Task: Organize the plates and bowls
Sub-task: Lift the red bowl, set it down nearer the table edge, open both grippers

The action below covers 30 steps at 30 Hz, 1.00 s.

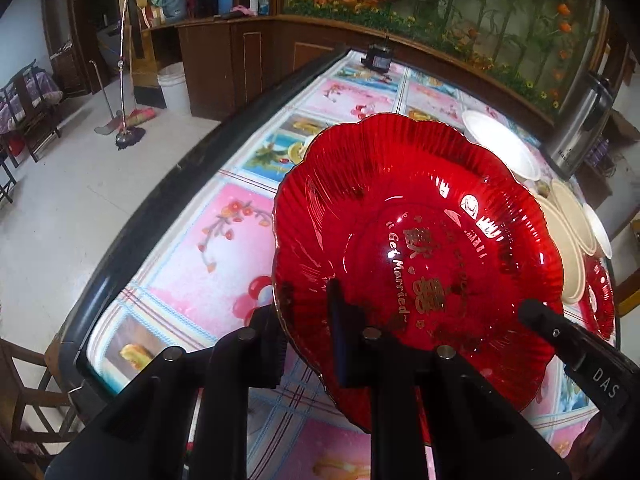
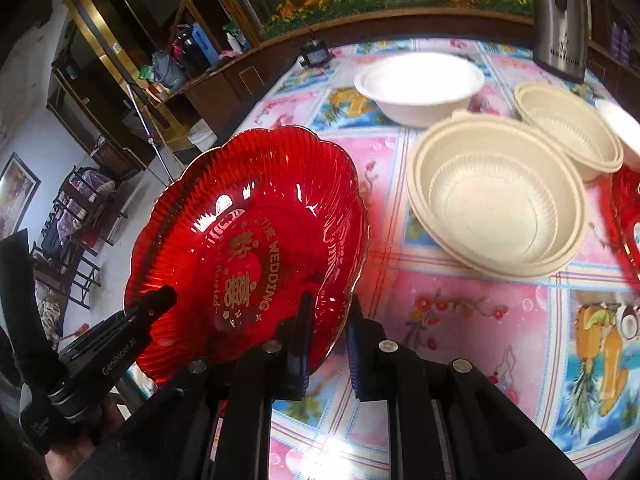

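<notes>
A red scalloped glass plate point(image 1: 408, 248) with gold wedding lettering is held tilted above the table. My left gripper point(image 1: 308, 336) is shut on its near rim. My right gripper point(image 2: 330, 332) is shut on the same plate point(image 2: 248, 240) at its other rim. Each gripper shows at the edge of the other's view. A cream bowl point(image 2: 496, 196) sits on the table to the right, a second cream bowl point(image 2: 568, 128) behind it, and a white bowl point(image 2: 420, 84) farther back. Another red plate point(image 2: 628, 216) lies at the far right edge.
The table has a colourful fruit-print cloth point(image 2: 460, 320) and a dark rim point(image 1: 160, 200). A steel thermos point(image 2: 560, 16) stands at the back right. A small black device point(image 2: 316, 56) sits at the far table edge. Wooden chairs point(image 1: 28, 392) stand left of the table.
</notes>
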Motion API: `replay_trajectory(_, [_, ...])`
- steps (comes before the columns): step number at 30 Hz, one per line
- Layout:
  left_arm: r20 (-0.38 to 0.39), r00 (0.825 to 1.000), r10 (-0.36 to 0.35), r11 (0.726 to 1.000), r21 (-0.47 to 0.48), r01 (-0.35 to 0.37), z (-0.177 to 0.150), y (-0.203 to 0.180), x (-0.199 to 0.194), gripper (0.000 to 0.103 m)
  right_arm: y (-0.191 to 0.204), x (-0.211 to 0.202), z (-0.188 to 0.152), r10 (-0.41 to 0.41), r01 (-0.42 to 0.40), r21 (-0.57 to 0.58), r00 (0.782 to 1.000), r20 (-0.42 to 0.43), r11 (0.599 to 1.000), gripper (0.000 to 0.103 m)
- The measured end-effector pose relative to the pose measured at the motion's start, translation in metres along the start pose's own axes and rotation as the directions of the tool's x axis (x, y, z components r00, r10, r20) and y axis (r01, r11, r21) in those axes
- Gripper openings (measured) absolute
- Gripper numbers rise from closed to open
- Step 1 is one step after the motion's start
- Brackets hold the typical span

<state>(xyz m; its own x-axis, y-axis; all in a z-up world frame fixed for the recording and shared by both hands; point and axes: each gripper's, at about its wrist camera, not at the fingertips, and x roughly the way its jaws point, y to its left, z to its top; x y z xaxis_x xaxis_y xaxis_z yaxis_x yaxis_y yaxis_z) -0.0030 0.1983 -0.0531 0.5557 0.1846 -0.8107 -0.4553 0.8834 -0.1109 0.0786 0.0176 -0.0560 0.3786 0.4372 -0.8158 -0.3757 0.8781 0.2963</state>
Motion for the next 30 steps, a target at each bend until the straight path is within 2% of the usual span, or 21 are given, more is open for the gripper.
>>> replay_trajectory(4, [0.009, 1.0, 0.012, 1.0, 0.002, -0.012, -0.005, 0.006, -0.005, 0.015, 0.008, -0.008, -0.004, 0.005, -0.005, -0.025, 1.0, 0.014, 1.0, 0.014])
replay_trajectory(9, [-0.01, 0.999, 0.035, 0.999, 0.001, -0.035, -0.011, 0.012, 0.003, 0.015, 0.01, 0.002, -0.012, 0.014, -0.014, -0.035, 1.0, -0.016, 0.999, 0.014])
replay_trajectory(22, [-0.023, 0.998, 0.05, 0.998, 0.05, -0.049, -0.018, -0.007, 0.016, 0.015, -0.008, 0.01, -0.024, -0.007, 0.007, 0.007, 0.999, -0.049, 1.0, 0.014])
replay_trajectory(25, [-0.056, 0.996, 0.064, 0.997, 0.054, -0.061, -0.022, -0.007, 0.025, 0.015, -0.012, 0.015, -0.026, -0.004, 0.006, 0.021, 0.997, -0.073, 1.0, 0.019])
replay_trajectory(30, [-0.053, 0.996, 0.072, 0.997, 0.047, -0.069, -0.024, -0.008, 0.023, 0.016, -0.009, 0.011, -0.028, -0.005, 0.005, 0.002, 0.997, -0.072, 1.0, 0.022])
